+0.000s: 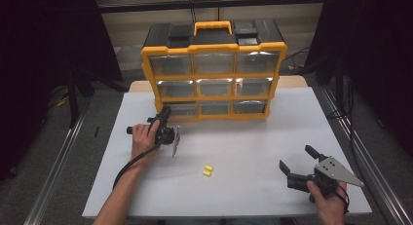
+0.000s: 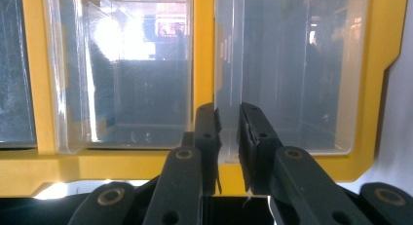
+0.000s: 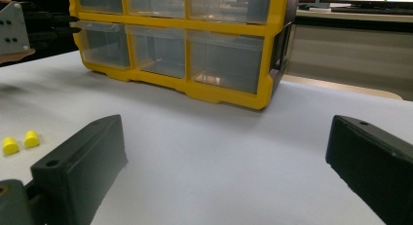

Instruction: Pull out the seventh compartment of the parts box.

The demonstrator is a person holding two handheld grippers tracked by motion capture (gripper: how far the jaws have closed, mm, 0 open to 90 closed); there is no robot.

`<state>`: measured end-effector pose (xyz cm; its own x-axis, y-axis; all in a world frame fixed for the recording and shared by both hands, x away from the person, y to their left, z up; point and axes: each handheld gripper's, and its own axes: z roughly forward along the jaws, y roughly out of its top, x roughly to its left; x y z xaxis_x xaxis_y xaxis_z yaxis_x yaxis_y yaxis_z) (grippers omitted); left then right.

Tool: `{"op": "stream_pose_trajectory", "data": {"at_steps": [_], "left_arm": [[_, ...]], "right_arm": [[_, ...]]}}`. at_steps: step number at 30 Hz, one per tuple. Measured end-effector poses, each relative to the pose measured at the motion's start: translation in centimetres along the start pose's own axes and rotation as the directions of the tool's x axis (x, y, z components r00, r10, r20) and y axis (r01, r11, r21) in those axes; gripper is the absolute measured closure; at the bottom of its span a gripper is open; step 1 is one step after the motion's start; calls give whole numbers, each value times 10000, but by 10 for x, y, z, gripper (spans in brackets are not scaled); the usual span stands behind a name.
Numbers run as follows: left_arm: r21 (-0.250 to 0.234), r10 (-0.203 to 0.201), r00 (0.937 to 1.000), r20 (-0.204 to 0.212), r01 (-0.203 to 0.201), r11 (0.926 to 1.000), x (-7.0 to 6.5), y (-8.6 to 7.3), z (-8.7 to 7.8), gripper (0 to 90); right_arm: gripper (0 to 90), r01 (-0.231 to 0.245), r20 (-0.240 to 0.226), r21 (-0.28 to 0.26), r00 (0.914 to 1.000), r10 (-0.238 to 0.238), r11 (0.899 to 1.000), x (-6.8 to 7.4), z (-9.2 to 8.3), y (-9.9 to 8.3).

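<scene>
A: Right gripper [image 1: 296,165] sits nearest, at the near right of the table [image 1: 253,147], held low in the hand with jaws spread wide and nothing between them. Idle, I judge, parked clear of the work.

B: And the left gripper [image 1: 164,114]?

A: Up against the organizer [image 1: 213,71], at the bottom-left drawer [image 1: 181,109]. From the left gripper view the jaws stand nearly together, a thin gap between them, pinching the clear front lip of the drawer [image 2: 287,74]. The grip is low on the lip, probably because that is the only edge offering purchase for a pull.

B: Drawer out yet?

A: It juts slightly beyond its neighbours in the right gripper view [image 3: 100,42]; barely started, by my reading.

B: Anything loose on the table?

A: Two earplugs [image 1: 207,170], small and yellow, lying side by side near the middle, well apart from both grippers. Likely the load for that drawer, which would explain the right gripper waiting open on their side.

B: Risks?

A: Organizer is light plastic; a hard tug could drag the whole case toward the near edge.
</scene>
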<state>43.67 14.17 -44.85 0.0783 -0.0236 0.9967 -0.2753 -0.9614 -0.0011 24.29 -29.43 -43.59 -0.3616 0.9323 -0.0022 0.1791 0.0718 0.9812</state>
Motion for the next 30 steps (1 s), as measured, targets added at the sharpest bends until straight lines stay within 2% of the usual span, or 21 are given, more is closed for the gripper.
{"op": "stream_pose_trajectory", "data": {"at_steps": [4,6,12,13,17,19,21,25,29,30], "left_arm": [[14,-164,9999,0,164,9999,0,1,-2,794],[-25,-169,9998,-77,168,9999,-1,1,-2,794],[32,-196,9998,31,195,9998,-1,1,-5,794],[-22,-155,9999,-76,155,9999,-1,1,-7,794],[1,-97,10000,-8,97,10000,-1,2,-9,795],[-96,-79,9999,-124,78,9999,-1,2,-11,795],[-40,-95,10000,13,95,9999,-1,2,-12,795],[-71,-53,9999,-98,52,10000,-1,2,-14,795],[-55,-67,10000,-10,67,10000,-2,2,-16,795],[-22,74,10000,23,-74,10000,0,3,-17,795]], "right_arm": [[10,10,-2,-3,10000,-10,10000,0,0,0],[10,-17,-14,-9,10000,17,10000,0,0,0],[10,-26,-32,-18,10000,26,10000,0,0,0],[10,-33,-7,-13,10000,33,10000,0,-1,0],[10,-40,-7,-14,10000,40,10000,0,-1,0],[10,18,-26,-32,10000,-18,10000,0,-1,0],[10,30,-27,-30,10000,-30,10000,0,-1,0],[10,-17,-6,-23,10000,17,10000,0,-1,0],[10,-10,0,-20,10000,10,10000,1,-1,0],[10,-12,6,-22,10000,12,10000,1,-1,0]]}}
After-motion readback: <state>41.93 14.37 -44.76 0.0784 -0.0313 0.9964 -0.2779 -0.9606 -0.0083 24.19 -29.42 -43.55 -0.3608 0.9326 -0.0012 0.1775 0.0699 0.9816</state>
